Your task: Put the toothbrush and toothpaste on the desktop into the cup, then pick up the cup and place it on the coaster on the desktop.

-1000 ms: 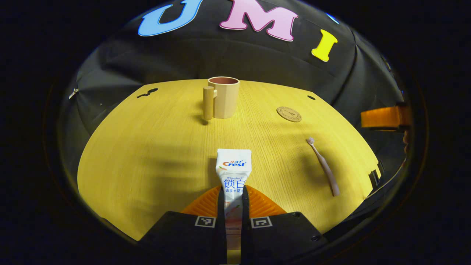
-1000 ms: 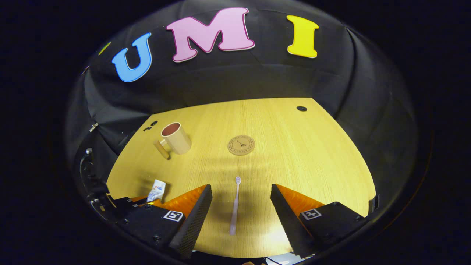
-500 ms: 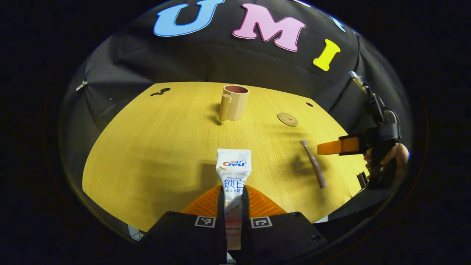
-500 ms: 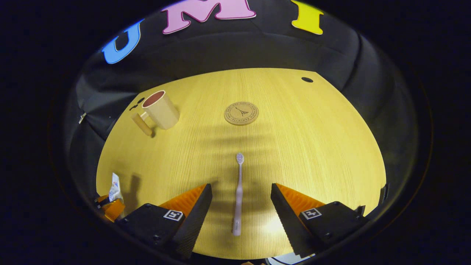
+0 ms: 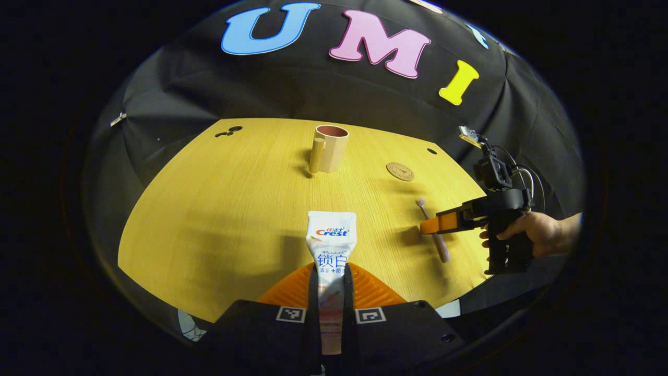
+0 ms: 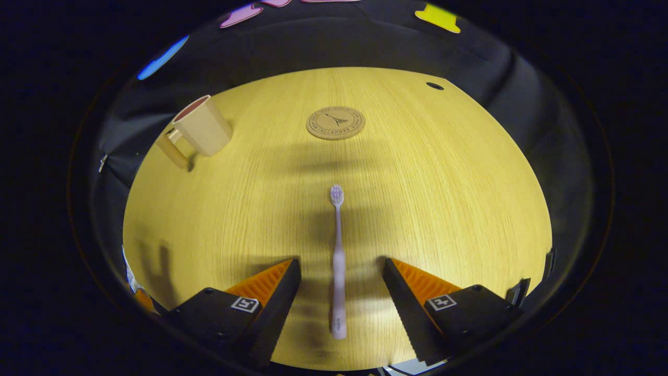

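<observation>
A white toothpaste tube (image 5: 331, 245) stands up between the fingers of my left gripper (image 5: 331, 279), which is shut on it above the near part of the yellow desktop. The beige cup (image 5: 329, 148) (image 6: 201, 127) stands upright at the far side, handle toward me in the left gripper view. A round brown coaster (image 5: 400, 171) (image 6: 335, 122) lies to its right. The pale pink toothbrush (image 6: 338, 256) (image 5: 433, 232) lies flat on the desktop between the open fingers of my right gripper (image 6: 342, 271) (image 5: 443, 223), which hovers low over its handle.
The desktop (image 6: 443, 198) ends in black cloth on all sides. A small dark hole (image 6: 434, 85) sits at its far right corner. A hand (image 5: 535, 235) holds the right gripper at the right of the left gripper view.
My right gripper has moved forward and down over the toothbrush, so its fingers now straddle the handle. My left gripper has risen slightly, still holding the toothpaste.
</observation>
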### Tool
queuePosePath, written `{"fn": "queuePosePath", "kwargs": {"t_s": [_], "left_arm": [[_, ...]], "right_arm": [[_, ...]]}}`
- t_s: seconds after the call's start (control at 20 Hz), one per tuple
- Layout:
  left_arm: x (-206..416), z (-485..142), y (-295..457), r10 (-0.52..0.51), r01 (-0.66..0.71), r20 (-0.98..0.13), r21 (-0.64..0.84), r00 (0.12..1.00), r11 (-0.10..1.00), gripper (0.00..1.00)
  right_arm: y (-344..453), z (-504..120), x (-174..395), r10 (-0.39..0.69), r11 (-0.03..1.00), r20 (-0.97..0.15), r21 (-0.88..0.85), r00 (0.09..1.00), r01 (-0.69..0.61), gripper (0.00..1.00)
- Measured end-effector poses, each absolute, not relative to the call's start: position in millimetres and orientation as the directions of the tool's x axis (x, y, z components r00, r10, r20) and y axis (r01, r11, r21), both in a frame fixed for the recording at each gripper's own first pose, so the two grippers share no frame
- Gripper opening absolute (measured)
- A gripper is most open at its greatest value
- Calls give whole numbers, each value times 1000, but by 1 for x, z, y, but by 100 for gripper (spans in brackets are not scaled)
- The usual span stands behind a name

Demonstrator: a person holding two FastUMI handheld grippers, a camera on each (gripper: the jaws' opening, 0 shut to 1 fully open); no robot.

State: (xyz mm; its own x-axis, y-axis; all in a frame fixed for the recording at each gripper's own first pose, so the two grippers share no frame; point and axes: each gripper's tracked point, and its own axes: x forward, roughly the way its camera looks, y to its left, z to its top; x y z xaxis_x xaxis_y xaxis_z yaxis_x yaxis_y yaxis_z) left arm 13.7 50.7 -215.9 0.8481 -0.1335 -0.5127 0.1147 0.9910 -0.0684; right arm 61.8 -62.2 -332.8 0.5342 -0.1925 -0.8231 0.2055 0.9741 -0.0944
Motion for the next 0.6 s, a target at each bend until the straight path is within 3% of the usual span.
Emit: {"fn": "queuePosePath", "kwargs": {"t_s": [0.15, 0.2, 0.25, 0.3, 0.35, 0.4, 0.45, 0.6], "left_arm": [[15, -207, 48, -138, 103, -501, -97, 854, 990, 20], [16, -204, 47, -140, 104, -496, -100, 857, 990, 20], [16, -202, 47, -141, 107, -491, -96, 860, 990, 20], [17, -200, 47, -140, 110, -488, -90, 862, 990, 20], [18, -200, 47, -139, 112, -487, -85, 862, 990, 20], [18, -200, 47, -139, 112, -489, -85, 861, 990, 20], [18, -201, 48, -139, 108, -490, -93, 860, 990, 20], [19, -202, 47, -135, 91, -493, -112, 860, 989, 20]], "right_arm": [[-54, -335, 60, -194, 974, -824, -96, 532, 207, 94], [-50, -335, 62, -186, 977, -827, -96, 531, 192, 81], [-46, -335, 61, -180, 979, -831, -99, 526, 177, 75], [-42, -336, 61, -173, 981, -836, -102, 521, 162, 55], [-39, -335, 62, -168, 983, -836, -105, 522, 149, 47], [-38, -336, 61, -168, 984, -837, -108, 520, 143, 24], [-38, -339, 63, -164, 985, -833, -109, 528, 133, 16], [-34, -337, 60, -126, 992, -839, -112, 529, 58, 10]]}}
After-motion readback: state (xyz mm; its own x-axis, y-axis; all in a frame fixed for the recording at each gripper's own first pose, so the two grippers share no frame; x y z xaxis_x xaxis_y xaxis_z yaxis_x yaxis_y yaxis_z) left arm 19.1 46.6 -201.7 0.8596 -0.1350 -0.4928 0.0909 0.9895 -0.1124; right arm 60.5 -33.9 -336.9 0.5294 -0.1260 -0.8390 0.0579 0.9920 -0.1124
